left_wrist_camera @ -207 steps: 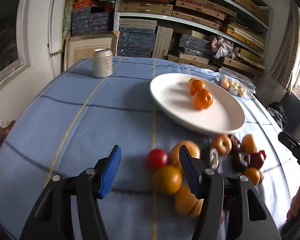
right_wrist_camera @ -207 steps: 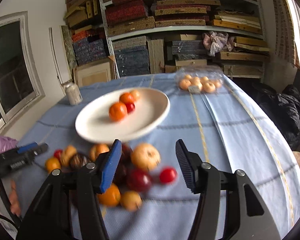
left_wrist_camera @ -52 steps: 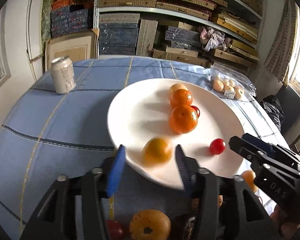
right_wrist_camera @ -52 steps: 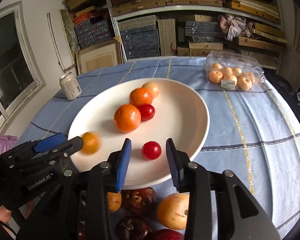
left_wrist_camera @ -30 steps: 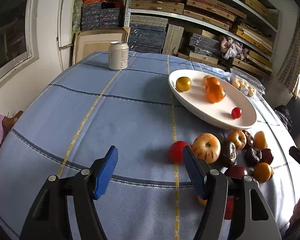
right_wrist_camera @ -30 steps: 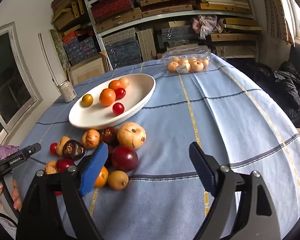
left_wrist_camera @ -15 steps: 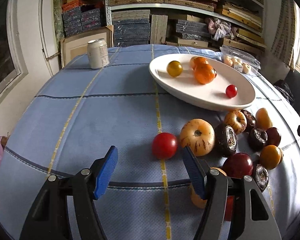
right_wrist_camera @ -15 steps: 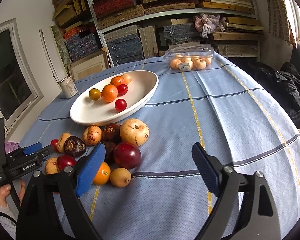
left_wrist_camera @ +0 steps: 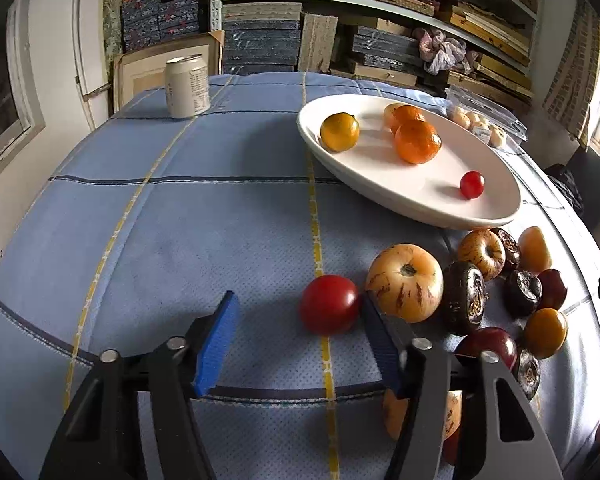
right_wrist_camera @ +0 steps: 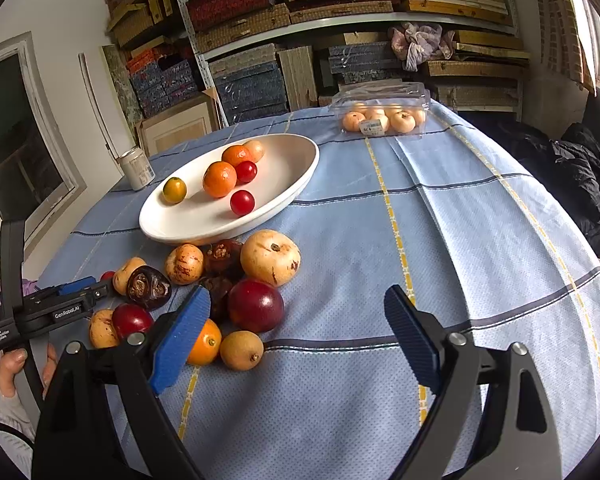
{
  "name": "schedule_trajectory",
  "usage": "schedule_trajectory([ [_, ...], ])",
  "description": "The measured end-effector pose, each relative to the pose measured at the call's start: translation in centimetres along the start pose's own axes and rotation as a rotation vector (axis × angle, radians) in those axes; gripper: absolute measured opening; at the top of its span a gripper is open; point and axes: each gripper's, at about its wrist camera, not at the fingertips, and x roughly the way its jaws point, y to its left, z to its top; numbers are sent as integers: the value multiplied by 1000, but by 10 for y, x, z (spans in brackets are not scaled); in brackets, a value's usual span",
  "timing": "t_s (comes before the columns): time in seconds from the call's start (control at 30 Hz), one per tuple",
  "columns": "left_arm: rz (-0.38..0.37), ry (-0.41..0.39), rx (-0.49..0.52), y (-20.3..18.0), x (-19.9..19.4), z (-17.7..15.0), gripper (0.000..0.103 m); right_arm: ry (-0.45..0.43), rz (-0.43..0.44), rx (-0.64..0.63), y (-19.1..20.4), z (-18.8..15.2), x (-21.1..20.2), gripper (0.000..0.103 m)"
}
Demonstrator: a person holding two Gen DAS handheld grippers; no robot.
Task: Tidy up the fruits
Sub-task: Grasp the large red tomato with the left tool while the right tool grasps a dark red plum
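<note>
On the blue checked cloth (left_wrist_camera: 220, 208), we see our left gripper (left_wrist_camera: 296, 320) closing around a red tomato (left_wrist_camera: 329, 304), its right pad beside it, the left well apart. Our right gripper (right_wrist_camera: 296, 316) gapes wide, empty, near the fruit pile (right_wrist_camera: 236, 280) below the white plate (right_wrist_camera: 292, 184).

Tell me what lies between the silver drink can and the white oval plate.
Nothing: in the left wrist view, only bare blue checked tablecloth runs from the silver drink can to the white oval plate.

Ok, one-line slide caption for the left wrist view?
Left gripper closing beside a red tomato, not yet gripped; white plate of fruit waits beyond.
</note>
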Motion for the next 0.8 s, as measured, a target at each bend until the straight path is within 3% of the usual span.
schedule_trajectory([
  [0.13, -23, 20, 15, -3, 5, 1, 47, 1, -1, 0, 0, -1, 0, 87],
  [0.3, -30, 13, 18, -3, 4, 1, 44, 5, -2, -4, 0, -1, 2, 87],
  [0.4, -46, 18, 26, -4, 5, 1, 33, 7, -3, -7, 0, -2, 3, 87],
  [0.8, -41, 15, 25, -5, 5, 0, 30, 7, 7, -15, 0, -3, 1, 87],
])
